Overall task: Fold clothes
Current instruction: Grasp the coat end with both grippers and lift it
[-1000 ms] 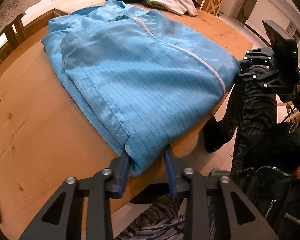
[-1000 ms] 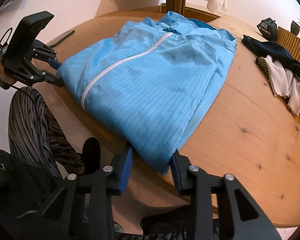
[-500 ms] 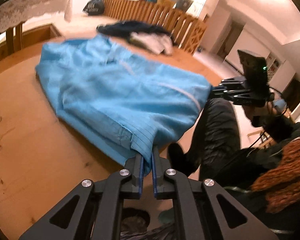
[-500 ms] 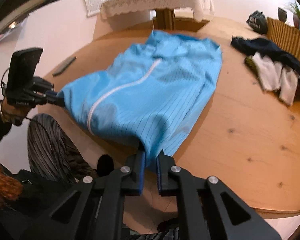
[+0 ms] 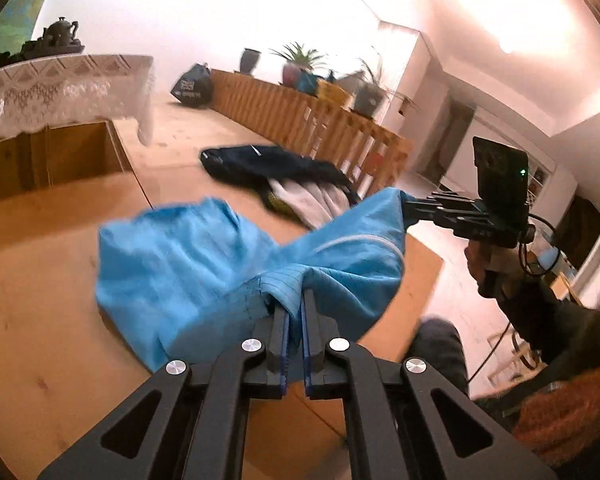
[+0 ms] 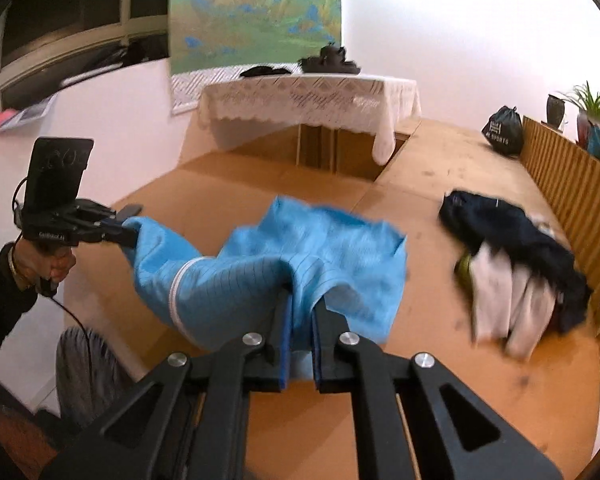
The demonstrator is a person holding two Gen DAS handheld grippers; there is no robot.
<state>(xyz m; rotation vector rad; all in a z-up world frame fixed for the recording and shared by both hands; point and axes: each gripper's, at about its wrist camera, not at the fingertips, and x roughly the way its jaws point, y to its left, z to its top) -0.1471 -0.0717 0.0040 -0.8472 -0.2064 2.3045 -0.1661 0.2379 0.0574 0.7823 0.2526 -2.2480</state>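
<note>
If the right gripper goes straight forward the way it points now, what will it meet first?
The right gripper already pinches the blue garment, so that cloth comes first. Beyond it probably the wooden table, though depth is unclear.

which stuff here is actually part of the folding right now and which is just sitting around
In the job:
- blue jacket, bottom edge lifted off the wooden table
- left gripper, shut on one bottom corner
- right gripper, shut on the other

Lying about:
- pile of dark and white clothes
- black bag
- lace-covered table
- potted plants
</note>
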